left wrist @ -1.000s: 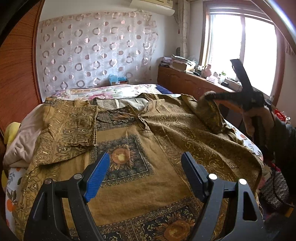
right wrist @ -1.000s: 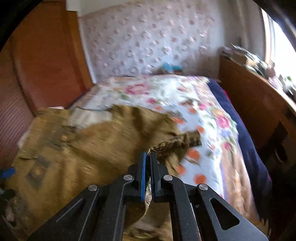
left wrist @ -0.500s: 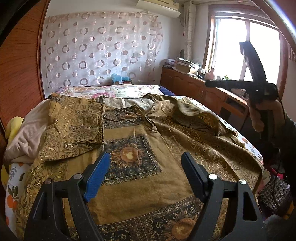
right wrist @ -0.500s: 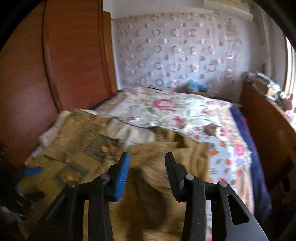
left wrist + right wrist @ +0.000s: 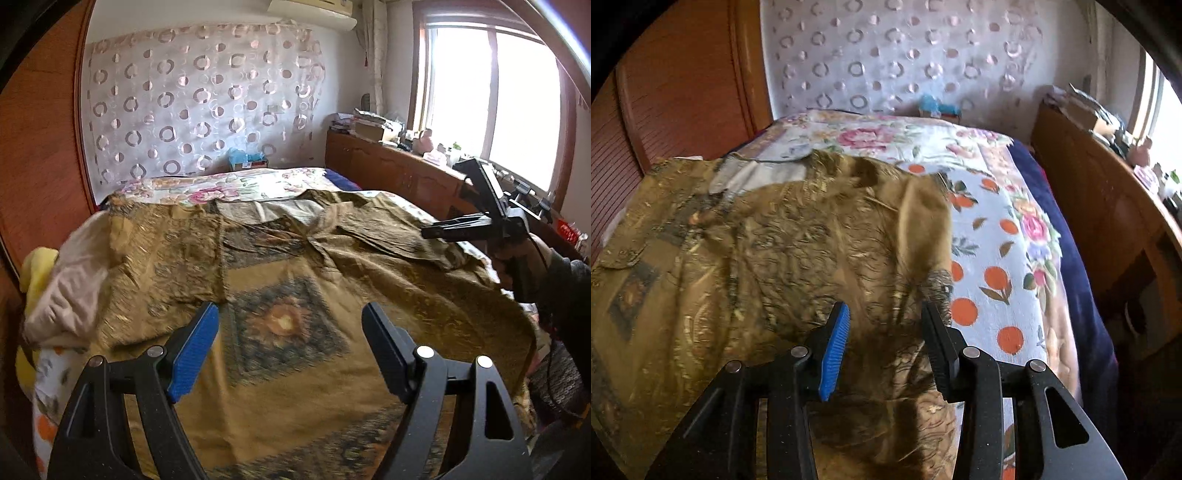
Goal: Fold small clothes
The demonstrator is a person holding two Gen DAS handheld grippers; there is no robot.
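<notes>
A golden-brown patterned shirt [image 5: 288, 325] lies spread on the bed, with both sleeves folded in over its body. It also shows in the right wrist view [image 5: 783, 251], its right sleeve lying folded under the gripper. My left gripper [image 5: 288, 336] is open and empty, hovering over the shirt's lower middle. My right gripper [image 5: 884, 328] is open and empty just above the folded right sleeve; from the left wrist view it appears at the right edge [image 5: 476, 221].
The bed has a floral cover [image 5: 990, 229] and a dark blue blanket [image 5: 1082, 280] along its right side. A wooden cabinet [image 5: 391, 177] with clutter stands under the window. A wooden wardrobe [image 5: 44, 147] stands left. A pale cloth and yellow item [image 5: 62, 284] lie at the bed's left edge.
My right gripper let go of the right sleeve, which dropped onto the shirt, then lifted and came back down low over it, open. My left gripper stayed open and barely moved.
</notes>
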